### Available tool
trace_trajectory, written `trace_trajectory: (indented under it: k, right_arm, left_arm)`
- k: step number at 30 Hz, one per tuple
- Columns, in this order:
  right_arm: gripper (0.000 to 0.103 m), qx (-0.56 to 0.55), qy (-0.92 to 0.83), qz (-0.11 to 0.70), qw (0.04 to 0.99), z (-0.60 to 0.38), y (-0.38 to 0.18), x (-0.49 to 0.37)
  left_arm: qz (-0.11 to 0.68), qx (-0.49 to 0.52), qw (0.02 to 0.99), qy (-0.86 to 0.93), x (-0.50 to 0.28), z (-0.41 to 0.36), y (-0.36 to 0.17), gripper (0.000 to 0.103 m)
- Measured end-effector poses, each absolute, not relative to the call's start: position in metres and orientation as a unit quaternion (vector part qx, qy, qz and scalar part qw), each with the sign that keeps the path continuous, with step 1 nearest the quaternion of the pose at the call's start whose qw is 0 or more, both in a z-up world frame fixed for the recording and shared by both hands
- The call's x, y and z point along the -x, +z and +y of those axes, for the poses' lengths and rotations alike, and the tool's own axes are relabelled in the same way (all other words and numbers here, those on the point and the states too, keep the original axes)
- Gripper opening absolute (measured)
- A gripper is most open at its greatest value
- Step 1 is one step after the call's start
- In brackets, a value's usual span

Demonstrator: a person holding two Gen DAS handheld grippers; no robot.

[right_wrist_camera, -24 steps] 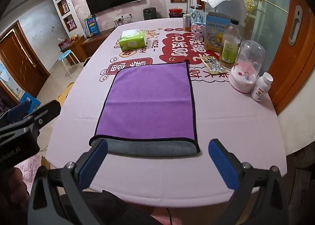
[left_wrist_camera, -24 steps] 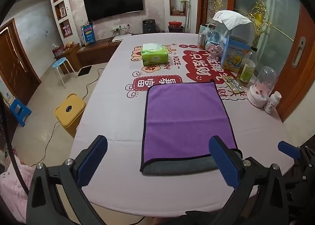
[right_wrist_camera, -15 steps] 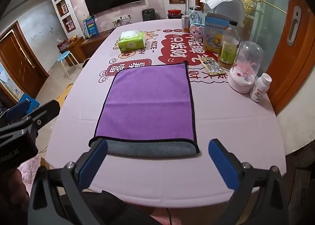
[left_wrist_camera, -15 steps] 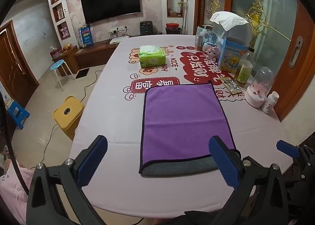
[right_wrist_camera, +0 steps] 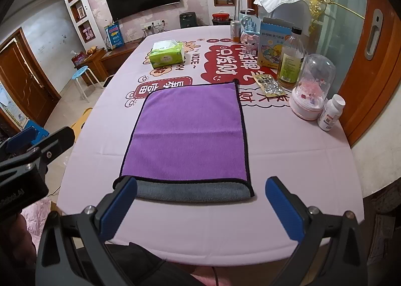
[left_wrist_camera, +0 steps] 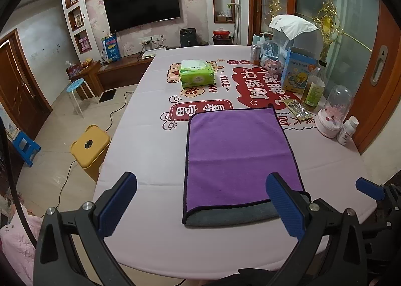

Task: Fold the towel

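A purple towel (left_wrist_camera: 238, 150) with a dark hem lies flat on the pink tablecloth, folded once, its grey underside showing along the near edge (left_wrist_camera: 233, 213). It also shows in the right wrist view (right_wrist_camera: 188, 133). My left gripper (left_wrist_camera: 200, 200) is open and empty, above the table's near edge, in front of the towel's left half. My right gripper (right_wrist_camera: 200, 203) is open and empty, just short of the towel's near edge. The left gripper's body shows at the left of the right wrist view (right_wrist_camera: 27, 160).
A green tissue pack (left_wrist_camera: 196, 77) sits mid-table beyond the towel. Along the right side stand a bottle (right_wrist_camera: 292, 58), a glass dome (right_wrist_camera: 313, 90), a white pill bottle (right_wrist_camera: 330, 112), a blue box (left_wrist_camera: 297, 73) and a foil packet (right_wrist_camera: 269, 84). A yellow stool (left_wrist_camera: 90, 144) stands on the floor at left.
Both grippers have drawn back and risen slightly from the towel, staying open. The towel has not moved.
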State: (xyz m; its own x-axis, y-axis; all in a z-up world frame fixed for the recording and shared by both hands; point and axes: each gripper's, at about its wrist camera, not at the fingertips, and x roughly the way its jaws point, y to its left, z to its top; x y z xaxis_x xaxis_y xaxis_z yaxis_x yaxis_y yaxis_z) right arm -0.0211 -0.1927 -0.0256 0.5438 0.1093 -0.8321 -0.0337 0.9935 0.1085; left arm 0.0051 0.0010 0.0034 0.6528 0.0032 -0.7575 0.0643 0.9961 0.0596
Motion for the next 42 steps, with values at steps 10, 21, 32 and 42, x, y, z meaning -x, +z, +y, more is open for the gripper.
trace_trajectory:
  k: [10,21,32,42]
  right_arm:
    - [0.102,-0.032,0.034,0.476,0.878,-0.188,-0.025,0.014]
    - [0.102,-0.045,0.036,0.485,0.873,-0.190,-0.034,0.005]
    - [0.102,-0.018,0.054,0.471,0.880,-0.201,-0.046,-0.005]
    - [0.102,-0.003,0.087,0.450,0.889,-0.221,-0.063,-0.008]
  left_arm:
    - [0.418,-0.057,0.906,-0.024,-0.010,-0.002,0.000,0.102]
    - [0.438,-0.039,0.897,-0.043,-0.027,0.006,-0.011,0.102]
    - [0.480,-0.041,0.874,-0.070,-0.047,0.014,-0.039,0.102]
    - [0.502,-0.064,0.856,-0.106,-0.056,0.021,-0.067,0.102]
